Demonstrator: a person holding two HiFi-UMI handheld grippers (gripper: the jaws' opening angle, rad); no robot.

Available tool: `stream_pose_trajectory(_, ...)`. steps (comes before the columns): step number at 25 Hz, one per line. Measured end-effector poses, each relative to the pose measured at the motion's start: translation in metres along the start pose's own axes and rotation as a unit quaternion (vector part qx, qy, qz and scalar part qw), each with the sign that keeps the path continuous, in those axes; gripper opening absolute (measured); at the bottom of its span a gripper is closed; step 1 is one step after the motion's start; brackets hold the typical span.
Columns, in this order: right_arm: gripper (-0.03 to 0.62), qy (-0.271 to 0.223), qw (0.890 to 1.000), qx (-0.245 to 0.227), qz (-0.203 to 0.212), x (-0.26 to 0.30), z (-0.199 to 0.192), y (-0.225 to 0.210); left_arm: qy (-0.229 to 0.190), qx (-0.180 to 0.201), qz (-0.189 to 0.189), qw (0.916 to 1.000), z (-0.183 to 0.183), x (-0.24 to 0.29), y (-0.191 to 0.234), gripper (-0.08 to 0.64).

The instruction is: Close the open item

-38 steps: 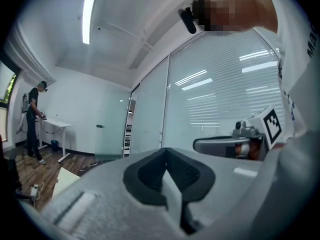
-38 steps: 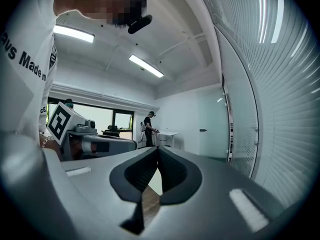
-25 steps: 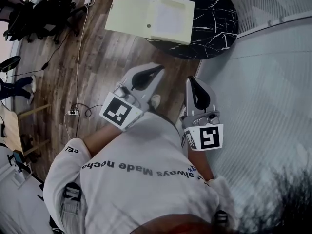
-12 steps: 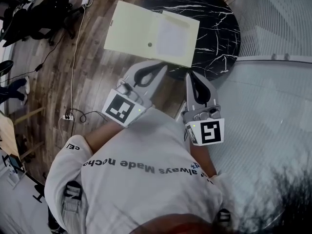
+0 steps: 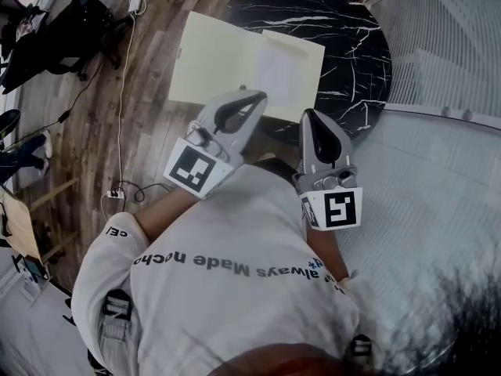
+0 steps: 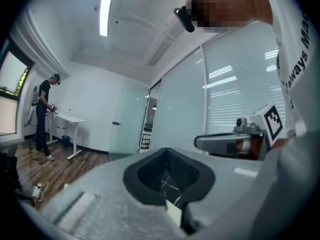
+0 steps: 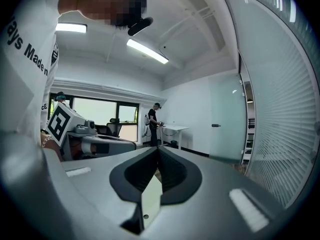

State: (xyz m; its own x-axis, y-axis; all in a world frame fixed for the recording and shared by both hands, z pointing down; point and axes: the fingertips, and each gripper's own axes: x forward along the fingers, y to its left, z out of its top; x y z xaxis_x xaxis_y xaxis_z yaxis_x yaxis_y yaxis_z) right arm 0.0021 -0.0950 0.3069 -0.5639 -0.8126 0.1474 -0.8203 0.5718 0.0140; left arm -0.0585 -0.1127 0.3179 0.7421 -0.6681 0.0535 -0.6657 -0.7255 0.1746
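You are holding both tools about level in front of your chest. Your left gripper [image 5: 255, 97] is showing its jaws pressed together, pinching nothing, and so is your right gripper [image 5: 311, 114]. The pale yellow folder [image 5: 227, 57] is lying open and flat on the round black marble table [image 5: 348, 30], its left part overhanging the wooden floor [image 5: 149, 92]. Your left tips are sitting at the folder's near edge, possibly touching it. Your right tips are hovering just beside its near right corner.
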Motion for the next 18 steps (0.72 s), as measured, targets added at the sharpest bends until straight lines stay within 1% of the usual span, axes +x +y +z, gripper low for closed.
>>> stream_pose_trajectory(6, 0.002, -0.005, 1.0, 0.007, -0.002, 0.002, -0.003, -0.024, 0.009, -0.005, -0.003, 0.9999, -0.011, 0.023, 0.003, 0.005)
stream_pose_trajectory(8, 0.002, -0.005, 1.0, 0.008, -0.001, 0.0, -0.003, -0.031, 0.021, -0.025, 0.001, 0.9995, -0.027, 0.029, 0.007, 0.009)
stream_pose_trajectory(9, 0.002, -0.004, 1.0, 0.009, 0.0, -0.002, -0.004, -0.034, 0.032, -0.044, 0.003, 0.9985, -0.04, 0.032, 0.011, 0.055)
stream_pose_trajectory(10, 0.002, -0.004, 1.0, 0.009, 0.001, -0.003, -0.003, -0.037, 0.048, -0.066, 0.006, 0.9967, -0.057, 0.034, 0.017, 0.088)
stream_pose_trajectory(12, 0.002, -0.005, 1.0, 0.008, 0.002, -0.005, -0.002, -0.041, 0.088, -0.106, 0.015, 0.9904, -0.104, 0.032, 0.032, 0.108)
stream_pose_trajectory(13, 0.002, -0.005, 1.0, 0.008, 0.003, -0.005, -0.003, -0.042, 0.112, -0.118, 0.02, 0.9864, -0.131, 0.028, 0.04, 0.109)
stream_pose_trajectory(15, 0.002, -0.004, 1.0, 0.009, 0.005, -0.006, -0.005, -0.043, 0.162, -0.129, 0.031, 0.9779, -0.183, 0.016, 0.055, 0.112)
stream_pose_trajectory(16, 0.002, -0.002, 1.0, 0.01, 0.007, -0.006, -0.006, -0.044, 0.179, -0.139, 0.036, 0.9733, -0.206, 0.009, 0.063, 0.114)
stream_pose_trajectory(18, 0.002, 0.002, 1.0, 0.013, 0.01, -0.005, -0.009, -0.044, 0.189, -0.184, 0.052, 0.9632, -0.246, -0.007, 0.078, 0.114)
